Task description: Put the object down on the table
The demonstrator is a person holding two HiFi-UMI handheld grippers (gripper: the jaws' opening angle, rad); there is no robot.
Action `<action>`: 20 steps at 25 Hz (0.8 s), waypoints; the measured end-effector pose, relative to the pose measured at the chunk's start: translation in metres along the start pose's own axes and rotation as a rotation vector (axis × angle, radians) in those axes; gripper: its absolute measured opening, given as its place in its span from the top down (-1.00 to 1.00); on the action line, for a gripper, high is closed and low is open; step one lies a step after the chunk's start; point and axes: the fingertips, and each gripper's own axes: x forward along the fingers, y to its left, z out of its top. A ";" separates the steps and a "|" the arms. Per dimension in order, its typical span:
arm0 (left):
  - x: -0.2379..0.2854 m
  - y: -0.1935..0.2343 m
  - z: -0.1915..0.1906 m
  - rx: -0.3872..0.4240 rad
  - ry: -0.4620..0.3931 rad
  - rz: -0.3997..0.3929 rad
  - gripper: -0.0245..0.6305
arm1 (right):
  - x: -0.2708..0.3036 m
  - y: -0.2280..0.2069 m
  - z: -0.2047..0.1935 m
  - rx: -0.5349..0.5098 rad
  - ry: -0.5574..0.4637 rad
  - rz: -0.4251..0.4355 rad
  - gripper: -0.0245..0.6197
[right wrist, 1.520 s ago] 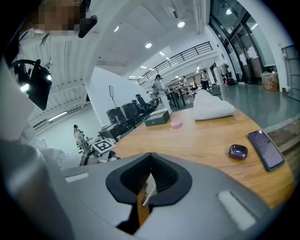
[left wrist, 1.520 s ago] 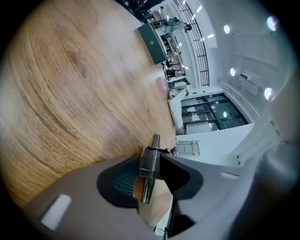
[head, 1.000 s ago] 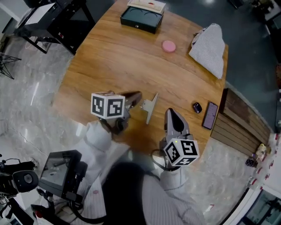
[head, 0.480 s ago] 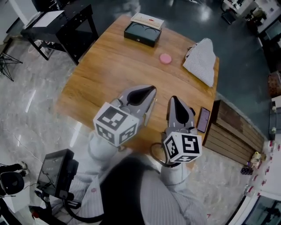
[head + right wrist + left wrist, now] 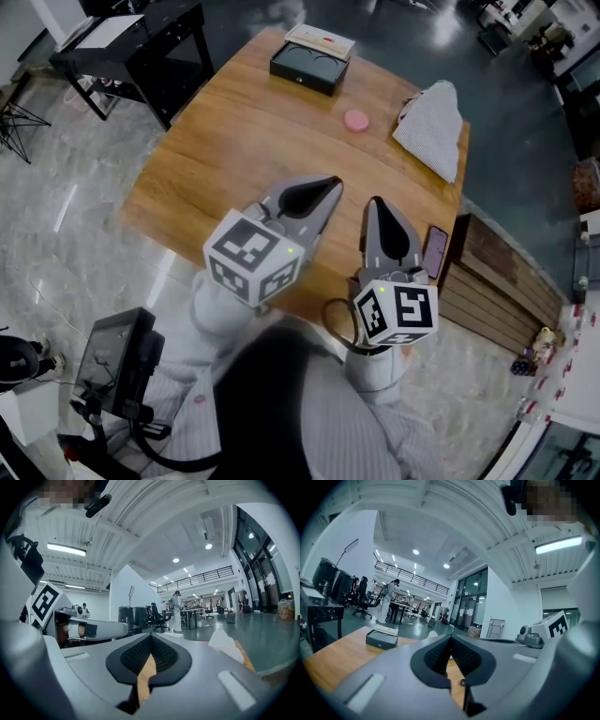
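Left gripper (image 5: 323,187): jaws fully together, holding nothing. Right gripper (image 5: 377,208): jaws also together and empty, with only the light wooden tabletop (image 5: 234,141) showing past them. Both point away from the person, side by side, above the near edge. The task's object shows in no view. It's probably already down and hidden beneath the grippers, so I can't tell which is nearer.

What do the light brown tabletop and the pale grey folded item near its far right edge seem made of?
Light brown tabletop: looks like wood or wood veneer, satin finish; grain streaks and soft glare. Pale grey folded item: probably woven fabric, matte; fine-patterned surface, soft creases.
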 end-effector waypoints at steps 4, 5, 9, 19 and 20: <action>0.001 0.000 -0.002 0.000 -0.003 0.010 0.93 | -0.001 0.002 0.000 -0.008 0.008 0.011 0.89; 0.001 0.000 -0.003 0.000 -0.002 0.011 0.93 | -0.002 0.002 0.000 -0.007 0.004 0.012 0.89; 0.003 -0.001 -0.004 -0.001 0.005 0.010 0.93 | -0.003 0.002 0.004 -0.004 -0.006 0.011 0.89; 0.004 -0.002 -0.005 -0.004 0.009 0.013 0.93 | -0.005 -0.001 0.005 -0.002 -0.008 0.006 0.89; 0.004 -0.002 -0.005 -0.004 0.009 0.014 0.93 | -0.005 -0.001 0.006 -0.003 -0.009 0.007 0.89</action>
